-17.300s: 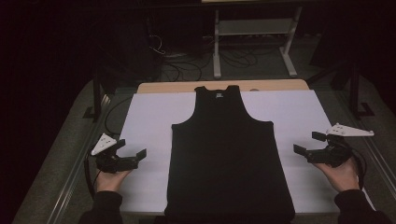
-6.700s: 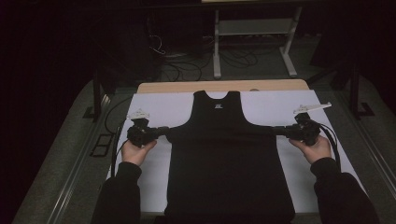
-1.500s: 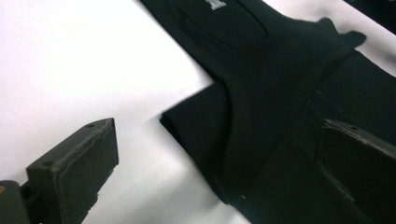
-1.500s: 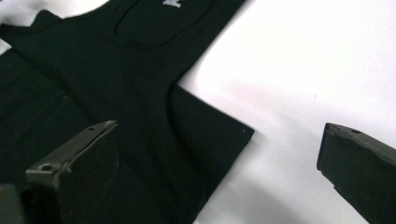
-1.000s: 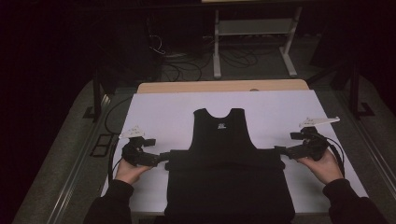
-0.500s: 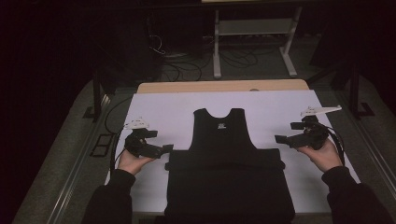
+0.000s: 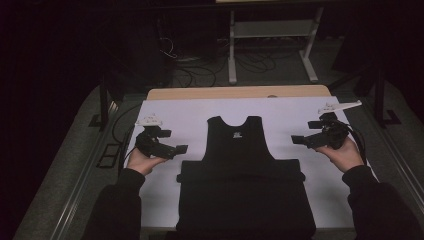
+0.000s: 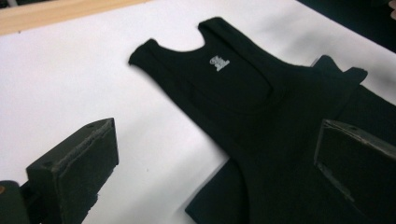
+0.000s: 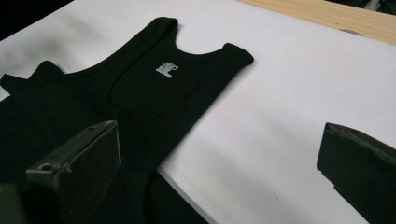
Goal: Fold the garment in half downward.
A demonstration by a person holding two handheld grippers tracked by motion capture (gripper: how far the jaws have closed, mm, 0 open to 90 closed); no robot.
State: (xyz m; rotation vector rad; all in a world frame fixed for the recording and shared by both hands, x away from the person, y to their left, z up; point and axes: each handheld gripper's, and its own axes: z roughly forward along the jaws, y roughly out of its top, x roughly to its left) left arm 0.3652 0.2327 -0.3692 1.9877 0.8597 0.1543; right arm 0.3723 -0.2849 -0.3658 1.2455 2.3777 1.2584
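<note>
A black tank top point(image 7: 240, 170) lies on the white table cover point(image 7: 280, 112), its upper half folded down over the lower half, neck label facing up. The tank top point(image 8: 243, 93) fills the right half of the left gripper view, and the tank top point(image 9: 116, 102) the left half of the right gripper view. My left gripper point(image 7: 181, 149) is held open just off the garment's left edge, nothing between its jaws. My right gripper point(image 7: 296, 139) is open off the right edge, also holding nothing. Both sit a little above the table.
A wooden table edge point(image 7: 240, 92) runs along the far side of the white cover. Behind it, on the dark floor, stand a metal stand point(image 7: 270, 35) and loose cables point(image 7: 195, 65). Bare white cover lies on both sides of the garment.
Both grippers have let go of the folded garment's sides and drawn outward and slightly up, jaws now open. The tank top stays folded in place.
</note>
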